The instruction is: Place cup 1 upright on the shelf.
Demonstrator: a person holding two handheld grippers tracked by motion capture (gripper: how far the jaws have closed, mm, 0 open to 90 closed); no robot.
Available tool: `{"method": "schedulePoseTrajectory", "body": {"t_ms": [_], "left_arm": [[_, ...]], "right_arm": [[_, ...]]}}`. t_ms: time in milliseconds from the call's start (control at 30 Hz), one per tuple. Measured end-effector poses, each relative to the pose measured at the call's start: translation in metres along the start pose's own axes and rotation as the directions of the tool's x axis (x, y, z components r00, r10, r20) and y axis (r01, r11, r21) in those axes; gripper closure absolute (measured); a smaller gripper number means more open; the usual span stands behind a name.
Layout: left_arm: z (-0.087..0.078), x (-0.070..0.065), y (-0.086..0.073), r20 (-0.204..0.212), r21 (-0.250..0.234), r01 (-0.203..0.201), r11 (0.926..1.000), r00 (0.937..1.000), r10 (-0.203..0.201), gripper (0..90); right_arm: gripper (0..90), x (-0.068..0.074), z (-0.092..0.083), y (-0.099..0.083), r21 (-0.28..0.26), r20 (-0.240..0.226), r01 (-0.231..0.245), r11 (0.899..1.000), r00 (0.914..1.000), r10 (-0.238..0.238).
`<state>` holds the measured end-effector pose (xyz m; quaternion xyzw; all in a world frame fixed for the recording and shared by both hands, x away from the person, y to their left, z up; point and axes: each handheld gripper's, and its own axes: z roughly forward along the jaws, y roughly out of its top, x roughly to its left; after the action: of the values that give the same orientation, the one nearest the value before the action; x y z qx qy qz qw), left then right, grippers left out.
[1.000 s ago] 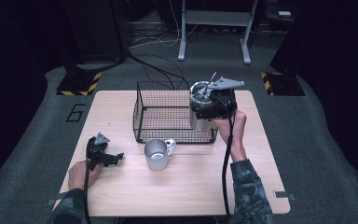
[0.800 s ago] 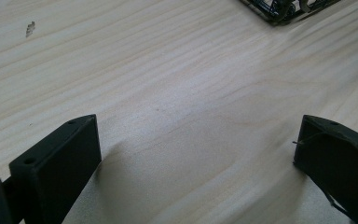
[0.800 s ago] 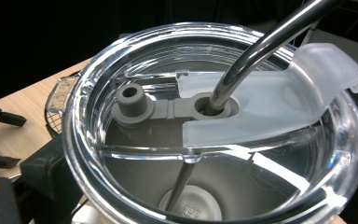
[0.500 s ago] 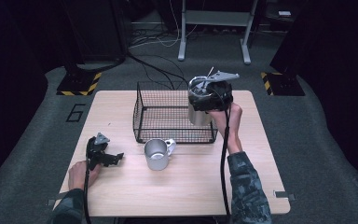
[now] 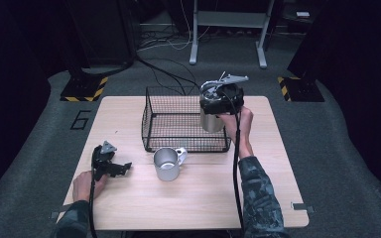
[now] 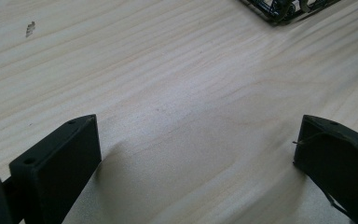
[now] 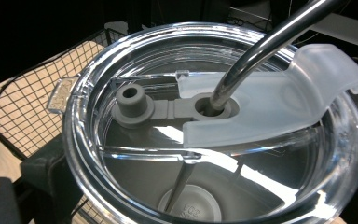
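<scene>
Pale wood makes up the bench (image 5: 278,163), which carries a black wire basket (image 5: 151,119) near its far edge and a steel mug (image 5: 166,164) just in front of the basket's near side. Above the basket's right end the right gripper (image 5: 218,101) holds a steel tumbler (image 5: 211,121); its jaws are closed on the tumbler below the clear lid (image 7: 214,126), and a metal straw (image 7: 265,44) passes through the lid. The step looks like setting the tumbler into the basket. To do it well, keep it upright, lower it clear of the wire rim and release only once the base sits flat. Near the bench's left front corner, the left gripper (image 5: 106,163) rests with jaws wide apart, holding nothing.
</scene>
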<state>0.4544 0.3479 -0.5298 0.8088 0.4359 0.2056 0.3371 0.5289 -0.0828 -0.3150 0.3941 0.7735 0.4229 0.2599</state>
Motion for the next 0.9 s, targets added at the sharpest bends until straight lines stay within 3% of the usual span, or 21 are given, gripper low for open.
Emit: {"method": "schedulePoseTrajectory", "body": {"t_ms": [733, 800, 900], "left_arm": [[0.000, 0.000, 0.000, -0.001, -0.001, -0.001, 1.0000, 1.0000, 0.001, 0.2], [0.000, 0.000, 0.000, 0.000, 0.000, 0.000, 1.0000, 1.0000, 0.000, 0.2], [0.000, 0.000, 0.000, -0.001, 0.000, -0.002, 1.0000, 1.0000, 0.002, 0.3]], "right_arm": [[3.3, -0.002, 0.035, -0.015, 0.066, 0.024, -0.040, 0.997, 0.9990, 0.039], [3.4, -0.004, 0.039, -0.017, 0.071, 0.020, -0.018, 0.997, 0.9997, 0.016], [3.4, -0.001, 0.043, -0.020, 0.091, 0.024, -0.041, 0.995, 0.9989, 0.039]]}}
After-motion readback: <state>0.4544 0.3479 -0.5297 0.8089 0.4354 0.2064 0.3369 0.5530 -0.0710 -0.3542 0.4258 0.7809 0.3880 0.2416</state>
